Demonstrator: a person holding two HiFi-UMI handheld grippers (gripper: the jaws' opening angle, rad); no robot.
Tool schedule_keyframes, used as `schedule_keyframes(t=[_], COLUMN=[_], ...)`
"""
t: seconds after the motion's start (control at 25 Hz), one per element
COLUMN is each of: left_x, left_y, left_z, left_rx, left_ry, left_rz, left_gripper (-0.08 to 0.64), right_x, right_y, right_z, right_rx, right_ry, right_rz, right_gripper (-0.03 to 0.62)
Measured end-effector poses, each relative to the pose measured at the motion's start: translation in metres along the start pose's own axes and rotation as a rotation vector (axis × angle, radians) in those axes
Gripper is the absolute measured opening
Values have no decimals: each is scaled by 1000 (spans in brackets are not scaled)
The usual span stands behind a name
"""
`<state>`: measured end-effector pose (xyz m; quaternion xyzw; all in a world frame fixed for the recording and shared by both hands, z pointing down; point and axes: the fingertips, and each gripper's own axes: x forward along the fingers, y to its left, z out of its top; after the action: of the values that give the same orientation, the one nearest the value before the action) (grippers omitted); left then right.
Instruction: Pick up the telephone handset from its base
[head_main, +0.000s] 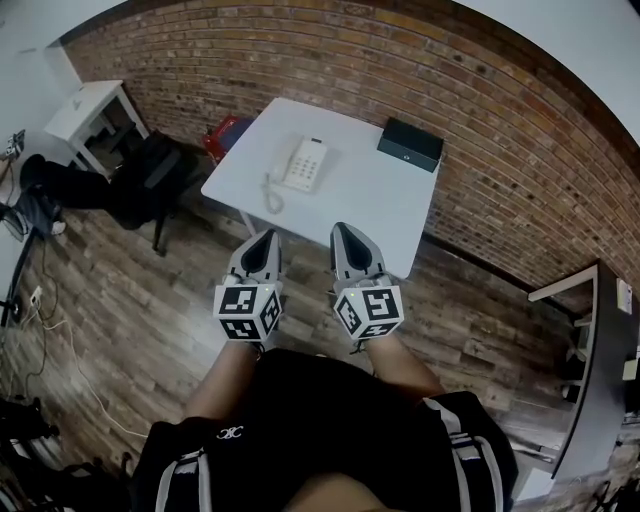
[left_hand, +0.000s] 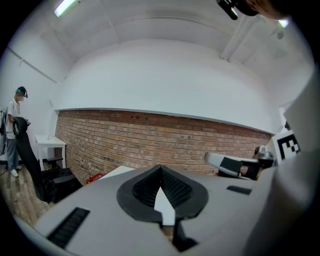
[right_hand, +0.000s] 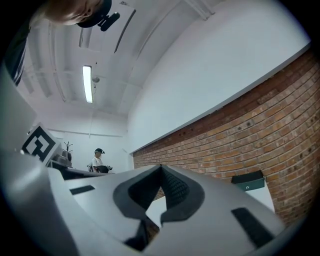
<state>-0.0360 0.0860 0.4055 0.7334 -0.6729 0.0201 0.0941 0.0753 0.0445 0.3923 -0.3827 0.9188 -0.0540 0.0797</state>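
Note:
A white telephone (head_main: 305, 163) lies on the white table (head_main: 370, 205), its handset resting on the base and a coiled cord (head_main: 271, 192) trailing off its near left. Both grippers hover in front of the table's near edge, well short of the phone, side by side and pointing towards it. My left gripper (head_main: 267, 237) is shut with nothing in it; its jaws meet at the tip in the left gripper view (left_hand: 161, 168). My right gripper (head_main: 342, 231) is also shut and empty (right_hand: 161, 167). The phone is hidden in both gripper views.
A black box (head_main: 410, 143) sits at the table's far right corner (right_hand: 248, 181). A brick wall runs behind. Left of the table stand a black chair (head_main: 150, 172), a red object (head_main: 226, 132) and a small white side table (head_main: 88, 106). A person (left_hand: 12, 131) stands far left.

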Motion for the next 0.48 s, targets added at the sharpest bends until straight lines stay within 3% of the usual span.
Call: schedule_keyframes(t=[0.48], left_x=[20], left_y=[9], left_z=[-8], left_rx=[-3], left_ry=[-10], left_rz=[17], left_gripper=[1], right_x=[21], right_y=[-8], right_z=[-8], right_rx=[-13], right_ry=[4], right_rz=[31], right_gripper=[-2])
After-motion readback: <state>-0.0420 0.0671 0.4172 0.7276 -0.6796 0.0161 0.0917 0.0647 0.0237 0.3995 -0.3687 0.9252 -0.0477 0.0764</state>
